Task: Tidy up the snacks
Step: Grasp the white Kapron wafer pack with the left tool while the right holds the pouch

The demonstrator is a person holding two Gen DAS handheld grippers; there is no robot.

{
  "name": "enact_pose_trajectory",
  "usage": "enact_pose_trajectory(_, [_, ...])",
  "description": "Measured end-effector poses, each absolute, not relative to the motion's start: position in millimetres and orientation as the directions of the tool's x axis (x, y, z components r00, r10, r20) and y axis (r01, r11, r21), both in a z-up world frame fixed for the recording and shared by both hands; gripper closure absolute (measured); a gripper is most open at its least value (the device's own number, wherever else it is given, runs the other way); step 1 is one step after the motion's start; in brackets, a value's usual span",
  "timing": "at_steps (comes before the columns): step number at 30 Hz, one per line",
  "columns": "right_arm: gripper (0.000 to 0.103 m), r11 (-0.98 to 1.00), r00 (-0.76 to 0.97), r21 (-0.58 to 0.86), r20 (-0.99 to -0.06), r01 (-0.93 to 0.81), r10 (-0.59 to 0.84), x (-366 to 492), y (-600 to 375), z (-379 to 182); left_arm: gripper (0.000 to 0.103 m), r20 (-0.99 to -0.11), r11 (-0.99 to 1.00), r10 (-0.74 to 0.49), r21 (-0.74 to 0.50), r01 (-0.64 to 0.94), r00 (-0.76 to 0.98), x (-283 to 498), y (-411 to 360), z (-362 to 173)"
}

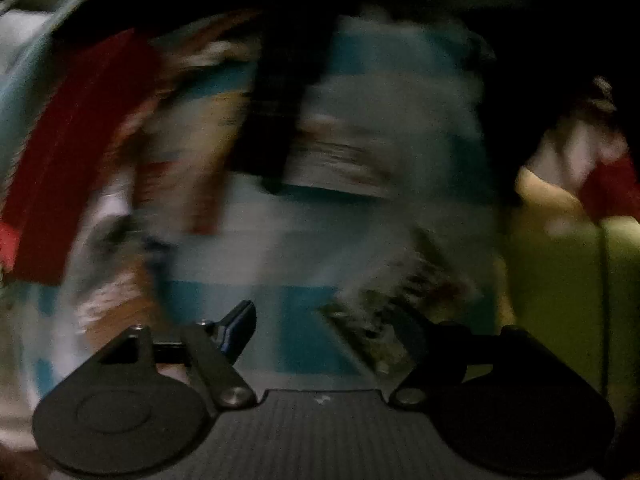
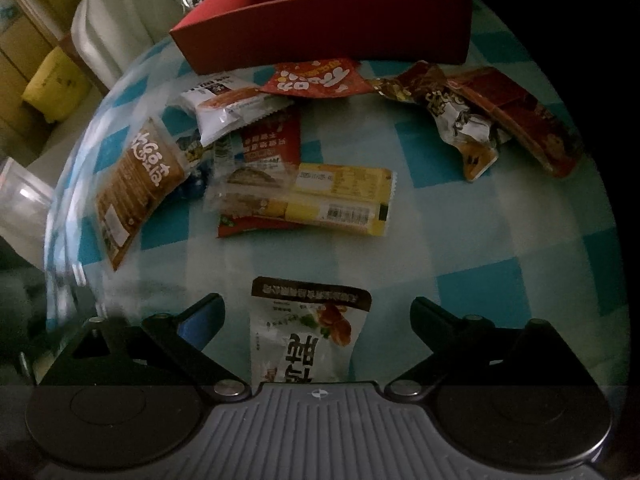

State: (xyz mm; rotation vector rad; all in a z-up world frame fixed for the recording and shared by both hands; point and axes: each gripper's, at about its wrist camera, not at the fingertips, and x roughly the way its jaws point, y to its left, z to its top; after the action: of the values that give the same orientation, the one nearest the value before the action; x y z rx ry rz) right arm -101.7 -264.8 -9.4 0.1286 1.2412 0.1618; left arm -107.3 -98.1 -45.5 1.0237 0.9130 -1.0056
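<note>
A: I'm hovering the right tool [image 2: 316, 320], jaws wide, over the white snack packet [image 2: 310, 336] at the counter's [image 2: 460, 240] near edge; it's lying lengthwise between the fingers.

B: Left tool [image 1: 324, 320]?

A: Blurred, possibly gripping a wrapper; I can't tell.

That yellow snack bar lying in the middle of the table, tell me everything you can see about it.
The yellow snack bar is a long, flat packet in shiny plastic wrap, lying flat and roughly crosswise on the blue and white checked tablecloth. Its printed back faces up, showing a white label, small text and a barcode. One end is clear, with a pale brownish filling visible inside. It rests partly on top of a red packet. Neither tool touches it.
</note>
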Motion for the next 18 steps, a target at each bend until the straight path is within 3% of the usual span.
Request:
enact_pose_trajectory(3, [0.002,0.981,0.321,0.189,-0.927,-0.053,0.196,-100,-264,-9,0.04,-0.924,0.193,-0.231,0.263,0.945,0.304,-109,-97,-40])
enact_pose_trajectory(6, [0.002,0.981,0.318,0.185,-0.928,-0.055,0.193,-102,-264,-7,0.04,-0.916,0.081,-0.264,0.29,0.954,0.301,-127,-93,-29])
enact_pose_trajectory(10, [0.001,0.983,0.29,0.173,-0.939,-0.06,0.183,-103,-263,-14,0.04,-0.898,-0.305,-0.309,0.406,0.861,0.314,-172,-88,-35])
enact_pose_trajectory(14, [0.001,0.981,0.264,0.192,-0.945,-0.03,0.193,-102,-268,-18,0.04,-0.928,-0.526,-0.253,0.37,0.766,0.275,-183,-93,-64])
enact_pose_trajectory(18, [0.0,0.98,0.24,0.19,-0.951,-0.049,0.197,-103,-264,-22,0.032,-0.954,-0.483,-0.211,0.289,0.826,0.211,-165,-115,-77])
